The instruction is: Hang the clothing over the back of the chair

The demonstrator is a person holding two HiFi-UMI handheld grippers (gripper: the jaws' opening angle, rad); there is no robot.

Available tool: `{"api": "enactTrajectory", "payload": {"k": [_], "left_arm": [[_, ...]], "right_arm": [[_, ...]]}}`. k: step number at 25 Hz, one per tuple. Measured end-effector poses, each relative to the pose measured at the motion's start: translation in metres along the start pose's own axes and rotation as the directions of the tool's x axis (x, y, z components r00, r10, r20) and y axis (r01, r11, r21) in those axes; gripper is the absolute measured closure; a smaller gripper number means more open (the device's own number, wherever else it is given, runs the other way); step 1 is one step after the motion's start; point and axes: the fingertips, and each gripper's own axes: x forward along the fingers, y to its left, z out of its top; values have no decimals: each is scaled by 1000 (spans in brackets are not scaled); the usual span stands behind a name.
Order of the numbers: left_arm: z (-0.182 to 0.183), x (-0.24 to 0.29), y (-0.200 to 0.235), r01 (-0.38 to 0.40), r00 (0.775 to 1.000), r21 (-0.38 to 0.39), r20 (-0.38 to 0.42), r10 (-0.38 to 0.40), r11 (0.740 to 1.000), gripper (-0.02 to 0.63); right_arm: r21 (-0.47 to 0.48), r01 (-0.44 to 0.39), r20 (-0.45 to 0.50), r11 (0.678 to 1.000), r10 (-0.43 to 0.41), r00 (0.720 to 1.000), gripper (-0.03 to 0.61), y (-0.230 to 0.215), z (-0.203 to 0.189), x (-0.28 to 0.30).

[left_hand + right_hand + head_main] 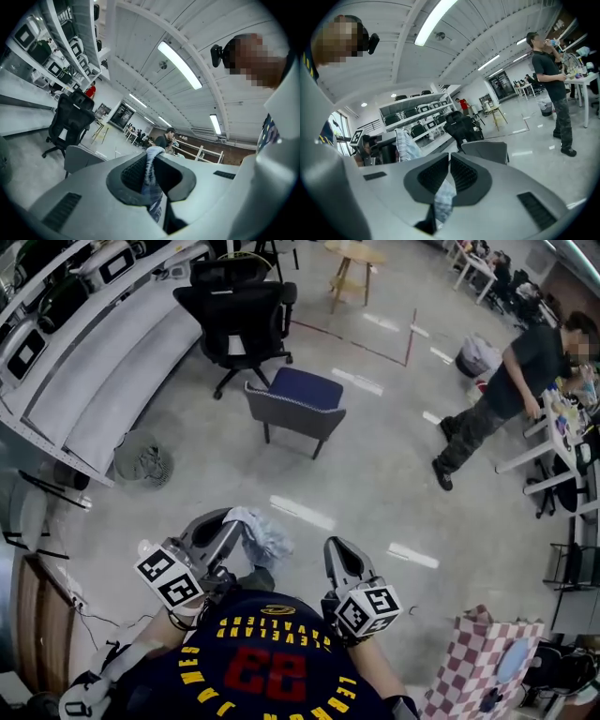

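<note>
L gripper [152, 153], R gripper [449, 155] pinch clothing [151, 185].

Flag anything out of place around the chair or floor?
One thing: a grey crumpled heap, seemingly cloth, lies on the floor beside the shelving, away from the grey chair. Otherwise nothing stands out; the clothing is pinched in the left gripper and the right gripper, not yet on the chair.

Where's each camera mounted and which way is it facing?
Head view: on the person's head, steeply down at floor and grey chair; shows left gripper, right gripper, shirt.
Left gripper view: on the left gripper, along jaws shut on cloth, toward the chair; shirt at right.
Right gripper view: on the right gripper, along jaws shut on cloth, toward the chair; left gripper at left.
Shared: all show chair and cloth.
</note>
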Motion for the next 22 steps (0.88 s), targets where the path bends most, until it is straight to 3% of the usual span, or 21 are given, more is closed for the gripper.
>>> {"api": "enactTrajectory", "payload": {"k": [11,22], "left_arm": [[47,34,89,76,997,-38,-3,-76,996,581],[62,56,148,-7,1000,-64,11,8,998,581]], "right_arm": [[-27,102,-46,994,-103,994,558,4,28,89],[1,57,-84,998,-57,995,558,-16,34,157]]}}
